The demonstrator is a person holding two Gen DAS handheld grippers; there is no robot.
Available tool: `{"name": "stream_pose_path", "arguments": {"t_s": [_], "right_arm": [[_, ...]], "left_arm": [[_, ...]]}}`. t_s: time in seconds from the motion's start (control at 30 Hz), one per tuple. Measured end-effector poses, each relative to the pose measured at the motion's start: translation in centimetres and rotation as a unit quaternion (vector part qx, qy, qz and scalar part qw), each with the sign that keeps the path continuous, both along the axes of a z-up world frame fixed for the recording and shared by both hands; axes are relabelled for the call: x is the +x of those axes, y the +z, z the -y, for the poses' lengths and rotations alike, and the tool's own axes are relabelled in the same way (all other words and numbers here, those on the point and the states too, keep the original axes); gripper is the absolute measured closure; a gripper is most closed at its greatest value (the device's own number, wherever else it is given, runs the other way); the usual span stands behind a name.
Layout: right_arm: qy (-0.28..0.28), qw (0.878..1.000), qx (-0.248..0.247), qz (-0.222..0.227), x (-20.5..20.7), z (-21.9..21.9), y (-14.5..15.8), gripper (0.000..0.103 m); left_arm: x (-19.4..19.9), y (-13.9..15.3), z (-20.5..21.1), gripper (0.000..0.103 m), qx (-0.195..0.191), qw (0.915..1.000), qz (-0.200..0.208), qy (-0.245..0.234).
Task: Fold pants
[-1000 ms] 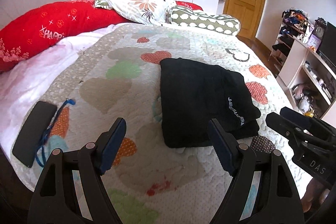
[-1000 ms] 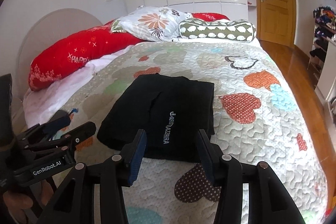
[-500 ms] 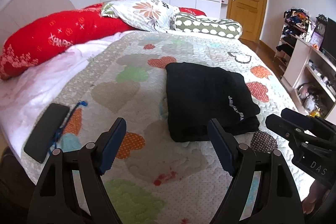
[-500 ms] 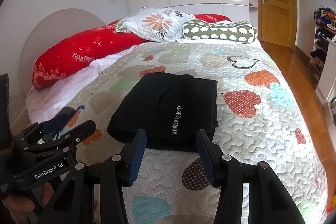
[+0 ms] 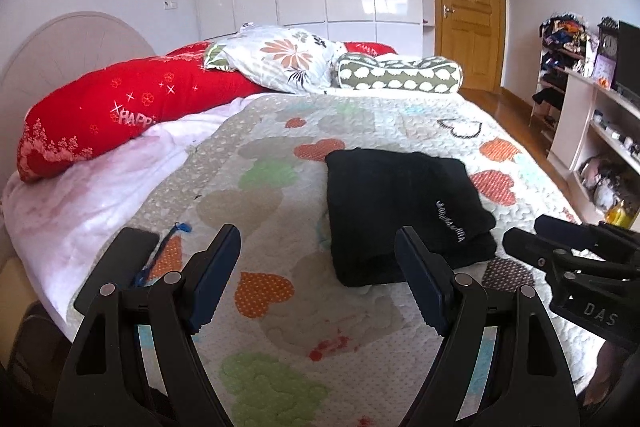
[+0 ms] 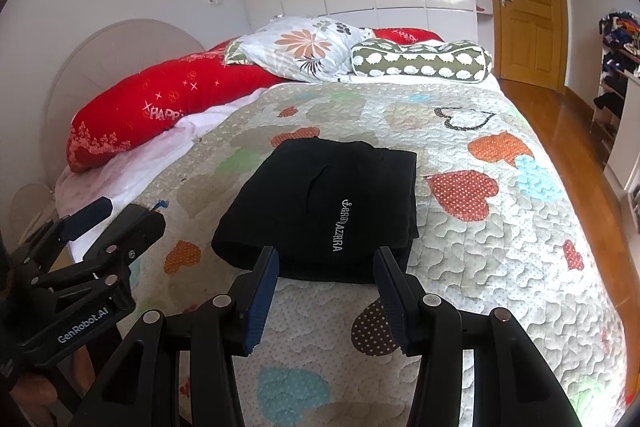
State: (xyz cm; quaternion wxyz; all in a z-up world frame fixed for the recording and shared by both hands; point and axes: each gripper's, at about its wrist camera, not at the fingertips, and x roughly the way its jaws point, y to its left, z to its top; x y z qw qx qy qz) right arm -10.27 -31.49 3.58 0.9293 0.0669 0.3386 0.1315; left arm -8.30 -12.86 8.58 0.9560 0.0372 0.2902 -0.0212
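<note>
step: fold looks finished, black pants [image 6: 320,211] lie compact on quilted bed [image 6: 500,267] | left gripper [image 5: 318,277] fingers wide apart, empty | right gripper [image 6: 326,291] fingers part-open, empty | next: only tidy edges if needed

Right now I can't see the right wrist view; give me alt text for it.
Folded black pants lie on a heart-patterned quilt, just beyond the empty, open right tongs. The left tongs hover at the left edge; pillows line the headboard.
</note>
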Motion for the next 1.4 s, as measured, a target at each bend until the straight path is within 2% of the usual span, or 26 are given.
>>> {"name": "stream_pose_path", "arguments": {"t_s": [0.3, 1.4], "right_arm": [[-0.002, 1.0, 0.0, 0.006, -0.9, 0.5, 0.3, 0.055], [0.005, 1.0, -0.008, -0.001, -1.1, 0.1, 0.2, 0.055]], "left_arm": [[-0.7, 0.5, -0.4, 0.023, -0.02, 0.9998, 0.005, 0.004], [-0.8, 0.0, -0.2, 0.023, -0.013, 0.9999, -0.009, 0.002]]}}
